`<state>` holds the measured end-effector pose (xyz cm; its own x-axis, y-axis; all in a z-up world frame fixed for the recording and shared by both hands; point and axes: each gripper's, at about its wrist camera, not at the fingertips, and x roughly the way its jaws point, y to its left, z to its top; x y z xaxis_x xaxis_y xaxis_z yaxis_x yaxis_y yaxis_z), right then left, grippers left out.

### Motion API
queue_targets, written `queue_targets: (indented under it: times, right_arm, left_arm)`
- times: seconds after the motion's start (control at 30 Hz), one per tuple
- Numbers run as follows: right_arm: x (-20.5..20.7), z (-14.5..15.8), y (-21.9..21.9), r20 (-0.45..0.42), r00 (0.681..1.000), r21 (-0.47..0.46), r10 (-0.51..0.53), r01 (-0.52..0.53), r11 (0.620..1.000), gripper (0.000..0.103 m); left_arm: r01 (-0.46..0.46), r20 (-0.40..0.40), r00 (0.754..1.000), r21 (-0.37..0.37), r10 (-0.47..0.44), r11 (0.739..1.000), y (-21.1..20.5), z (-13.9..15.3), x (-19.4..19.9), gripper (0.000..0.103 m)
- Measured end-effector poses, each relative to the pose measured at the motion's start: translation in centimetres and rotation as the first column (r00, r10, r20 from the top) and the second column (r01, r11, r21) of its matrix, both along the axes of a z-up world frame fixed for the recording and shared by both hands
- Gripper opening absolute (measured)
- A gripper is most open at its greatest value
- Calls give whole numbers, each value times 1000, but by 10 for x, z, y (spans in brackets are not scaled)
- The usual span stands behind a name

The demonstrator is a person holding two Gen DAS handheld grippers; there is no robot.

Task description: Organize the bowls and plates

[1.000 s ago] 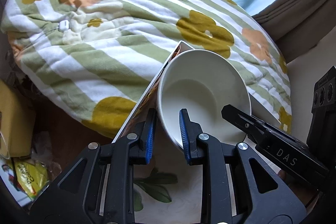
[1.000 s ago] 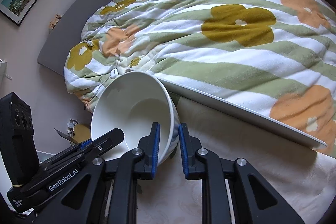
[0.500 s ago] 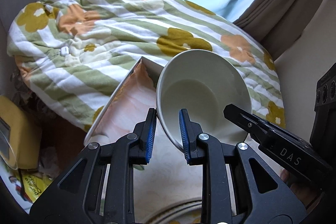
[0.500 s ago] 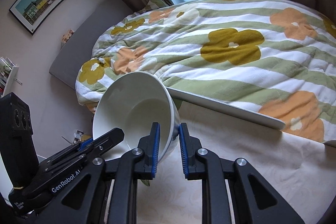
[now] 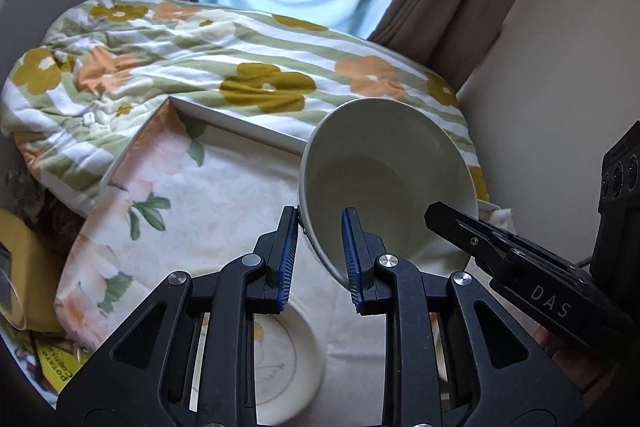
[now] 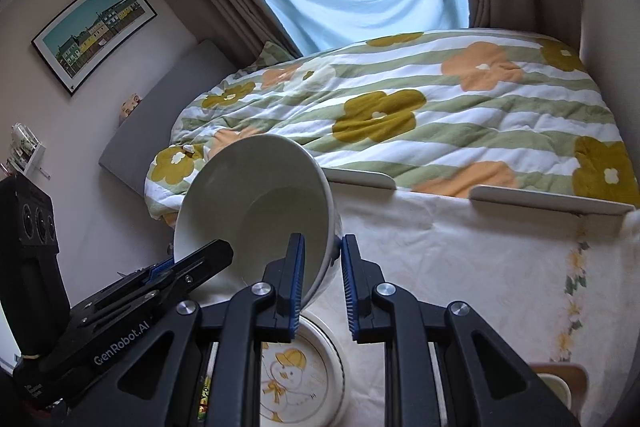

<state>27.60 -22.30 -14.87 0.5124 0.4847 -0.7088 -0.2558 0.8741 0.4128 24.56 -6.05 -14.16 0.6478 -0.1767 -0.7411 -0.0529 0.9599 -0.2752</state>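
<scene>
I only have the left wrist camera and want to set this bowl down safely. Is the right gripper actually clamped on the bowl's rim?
Observer: Yes, the right gripper is shut on the white bowl, one pad inside the rim, one outside.
Operator: What's printed on the plate below?
Observer: The plate shows a cartoon figure in a yellow hat.
Operator: Anything further right in your picture?
Observer: A wooden square bearing something cup-like, at the bottom edge.
</scene>
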Motion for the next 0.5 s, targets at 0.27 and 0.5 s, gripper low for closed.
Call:
queue_targets:
  times: [0.27,0.5]
  right_arm:
    - [-57,-11,-76,-16,995,-29,-103,102,994,17]
    - [-94,-40,-127,-74,979,-67,-191,186,980,17]
  left_arm:
    - [117,-31,992,-39,-118,992,-83,-19,-45,20]
    - [210,-116,969,-67,-216,975,-138,-53,-66,20]
